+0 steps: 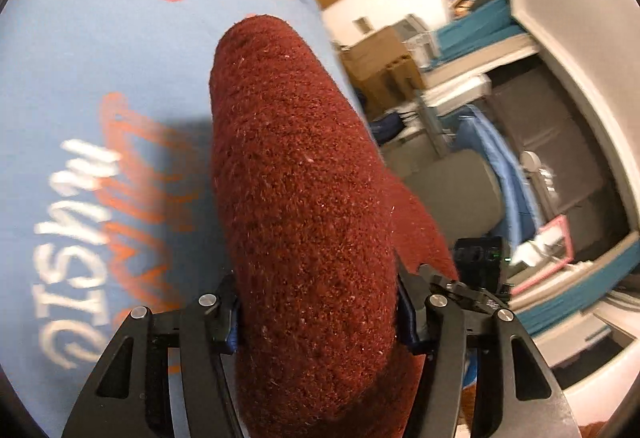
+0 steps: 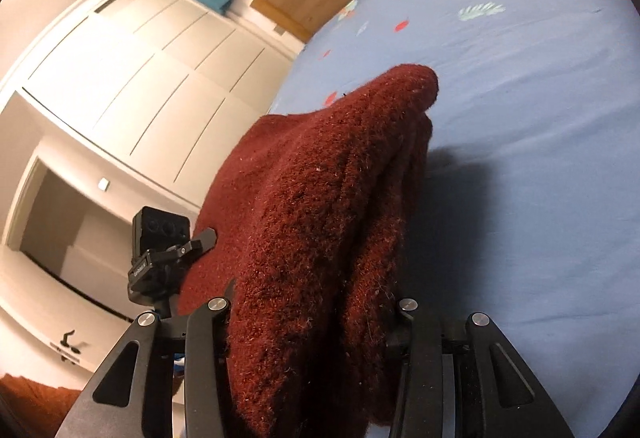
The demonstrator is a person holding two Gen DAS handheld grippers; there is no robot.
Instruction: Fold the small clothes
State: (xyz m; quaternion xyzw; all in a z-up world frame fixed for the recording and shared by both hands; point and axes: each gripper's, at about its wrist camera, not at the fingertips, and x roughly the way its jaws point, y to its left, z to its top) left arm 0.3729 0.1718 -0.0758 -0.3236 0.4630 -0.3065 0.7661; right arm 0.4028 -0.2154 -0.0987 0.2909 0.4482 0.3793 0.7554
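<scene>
Above blue bedsheet [image 2: 520, 141] | maroon knit garment [image 1: 296, 165] bunched lengthwise, pointing away from both grippers

Both wrist views are evenly and fairly brightly lit by indoor light, with no glare. Heavy fisheye distortion bends straight lines, and black vignette rings the corners. In the left view the printed lettering [image 1: 92, 234] on the blue bedsheet [image 1: 80, 69] and the room clutter at right are smeared by motion blur. The dark red knitted garment [image 2: 320, 217] stays sharp and casts a soft shadow [image 2: 460, 177] on the sheet.
</scene>
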